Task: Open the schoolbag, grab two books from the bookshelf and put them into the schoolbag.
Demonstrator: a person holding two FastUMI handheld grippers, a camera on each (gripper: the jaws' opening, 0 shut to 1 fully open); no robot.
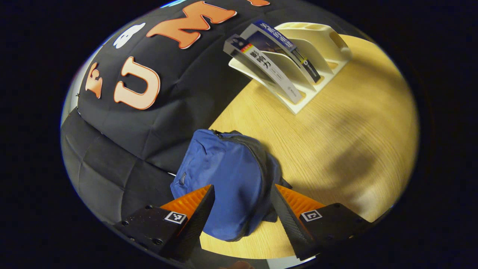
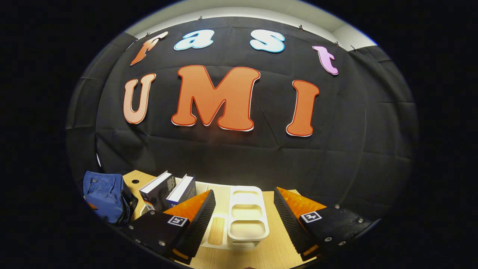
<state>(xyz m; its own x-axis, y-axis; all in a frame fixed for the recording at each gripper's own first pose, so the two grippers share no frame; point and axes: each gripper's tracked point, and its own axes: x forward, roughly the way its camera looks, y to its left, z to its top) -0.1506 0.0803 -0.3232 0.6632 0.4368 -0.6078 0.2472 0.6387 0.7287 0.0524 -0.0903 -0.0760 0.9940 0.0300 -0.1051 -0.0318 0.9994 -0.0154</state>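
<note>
A blue schoolbag [image 1: 224, 179] stands on the wooden table [image 1: 354, 130], its zipper closed along the top edge. My left gripper [image 1: 242, 198] hangs open just above it, one finger on each side, not touching. Two books [image 1: 274, 61] lean in a white bookshelf rack [image 1: 317, 48] farther along the table. In the right gripper view, my right gripper [image 2: 244, 209] is open over the rack's [image 2: 244, 220] empty slots. The two books [image 2: 168, 190] stand left of it, and the schoolbag [image 2: 106, 198] sits farther left.
The black cloth wall [image 1: 149, 112] runs right behind the bag and the rack. Bare wooden tabletop [image 1: 336, 149] spreads to the right of the bag, with a soft shadow across it.
</note>
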